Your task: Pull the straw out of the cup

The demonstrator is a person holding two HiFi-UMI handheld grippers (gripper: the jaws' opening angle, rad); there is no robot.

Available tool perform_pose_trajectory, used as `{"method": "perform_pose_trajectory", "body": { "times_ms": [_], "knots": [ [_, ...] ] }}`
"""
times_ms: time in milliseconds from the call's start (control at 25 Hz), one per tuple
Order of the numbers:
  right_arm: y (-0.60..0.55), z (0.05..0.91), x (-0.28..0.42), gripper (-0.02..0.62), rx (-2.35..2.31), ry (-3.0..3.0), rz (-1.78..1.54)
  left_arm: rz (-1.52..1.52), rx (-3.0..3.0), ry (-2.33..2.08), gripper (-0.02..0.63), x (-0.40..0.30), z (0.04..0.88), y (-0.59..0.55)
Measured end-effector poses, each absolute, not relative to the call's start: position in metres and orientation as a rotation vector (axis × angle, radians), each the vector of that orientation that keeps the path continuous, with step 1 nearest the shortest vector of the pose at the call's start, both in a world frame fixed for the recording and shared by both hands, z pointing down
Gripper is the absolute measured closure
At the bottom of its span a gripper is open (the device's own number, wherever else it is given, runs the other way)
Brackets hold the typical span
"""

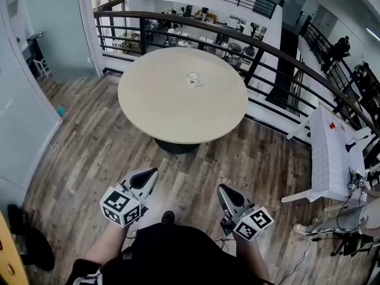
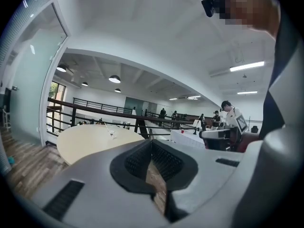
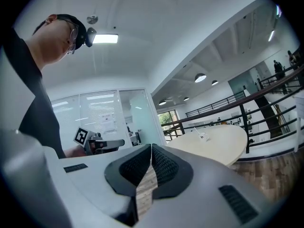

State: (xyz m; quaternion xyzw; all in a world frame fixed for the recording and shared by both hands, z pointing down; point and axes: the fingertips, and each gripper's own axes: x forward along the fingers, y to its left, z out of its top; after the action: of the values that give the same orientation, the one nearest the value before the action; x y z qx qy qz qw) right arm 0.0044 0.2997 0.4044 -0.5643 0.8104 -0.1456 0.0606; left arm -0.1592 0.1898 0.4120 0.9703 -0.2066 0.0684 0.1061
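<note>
Aiming forward — hand-held grippers [image 1: 151, 173] [image 1: 221, 189] (both closed)

Cup [image 1: 194, 78] stands on table [image 1: 166, 114], toward its far side, straw [image 3: 198, 131] in it. Railing [image 1: 270, 51] runs behind table. Left gripper [image 1: 151, 174] and right gripper [image 1: 223, 190] near, well apart from table.

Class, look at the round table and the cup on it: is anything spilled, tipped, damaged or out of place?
Nothing stands out. The cup sits upright on the round table with its straw leaning in it, and no spill shows around it, though it looks small.
</note>
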Motion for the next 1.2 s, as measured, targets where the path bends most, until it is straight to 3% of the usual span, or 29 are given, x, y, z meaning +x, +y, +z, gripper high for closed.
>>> {"method": "perform_pose_trajectory", "body": {
  "times_ms": [600, 1200],
  "knots": [
    [0.151, 0.423, 0.033, 0.572, -1.633, 2.503, -0.53, 0.206, 2.805, -0.639, 0.598, -0.124, 0.434, 0.056],
    [-0.005, 0.417, 0.157, 0.571, -1.467, 2.572, -0.542, 0.24, 2.769, -0.782, 0.598, -0.007, 0.417, -0.09]
  ]
}}
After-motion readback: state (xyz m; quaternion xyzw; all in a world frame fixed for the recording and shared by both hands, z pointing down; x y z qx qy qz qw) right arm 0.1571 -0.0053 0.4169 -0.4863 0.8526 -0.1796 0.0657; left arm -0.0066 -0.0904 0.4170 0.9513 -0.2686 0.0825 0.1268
